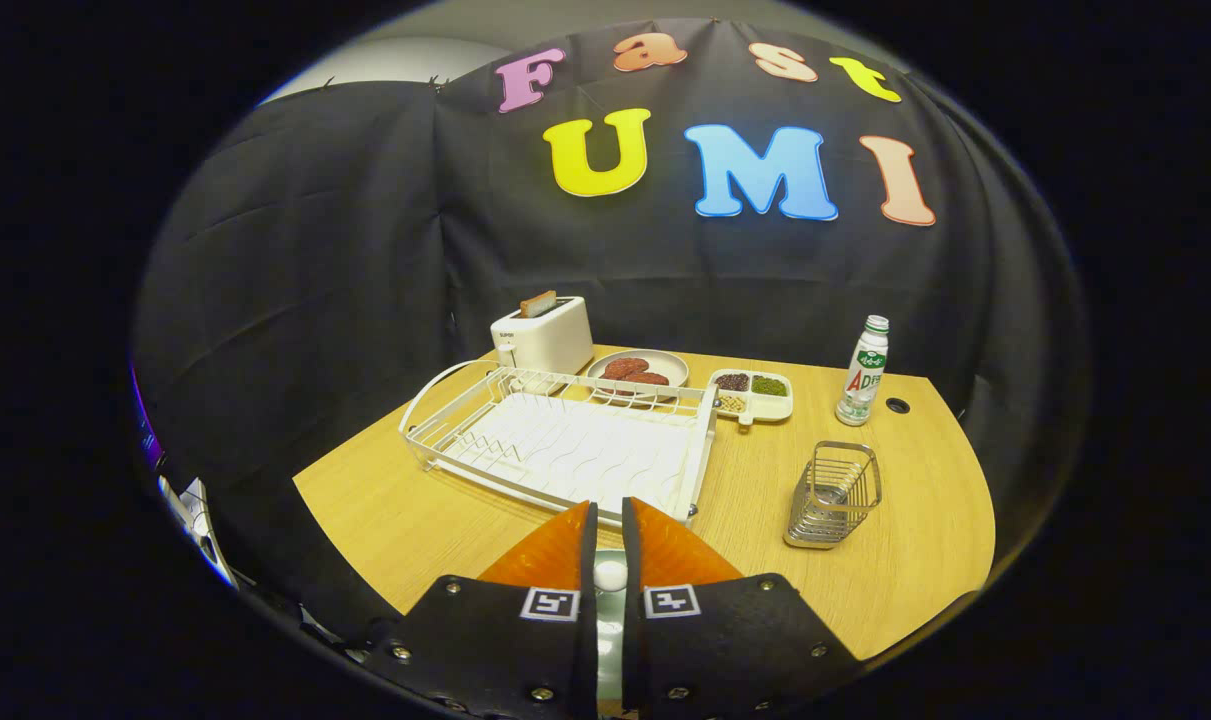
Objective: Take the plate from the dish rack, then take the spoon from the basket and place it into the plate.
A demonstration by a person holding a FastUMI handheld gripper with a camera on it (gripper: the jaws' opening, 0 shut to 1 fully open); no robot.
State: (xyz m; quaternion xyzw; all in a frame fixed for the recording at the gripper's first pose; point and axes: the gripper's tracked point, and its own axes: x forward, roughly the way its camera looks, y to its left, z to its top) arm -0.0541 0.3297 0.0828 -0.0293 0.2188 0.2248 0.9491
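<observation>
My gripper (610, 508) hovers over the near part of the wooden table (915, 560), its two fingers almost together. A small white rounded end, seemingly the spoon (610, 575), is pinched in the narrow gap between them. Under it a pale greenish strip shows through the gap, possibly the plate (611, 645); most of it is hidden by the fingers. Just beyond the fingertips lies the white wire dish rack (707, 440), with no dishes in it. The metal wire basket (835, 495) stands ahead to the right, nothing in it.
Behind the rack are a white toaster (543, 338) with a slice in it, a round plate of food (637, 370) and a divided tray of snacks (752, 392). A small bottle (863, 372) stands beyond the basket.
</observation>
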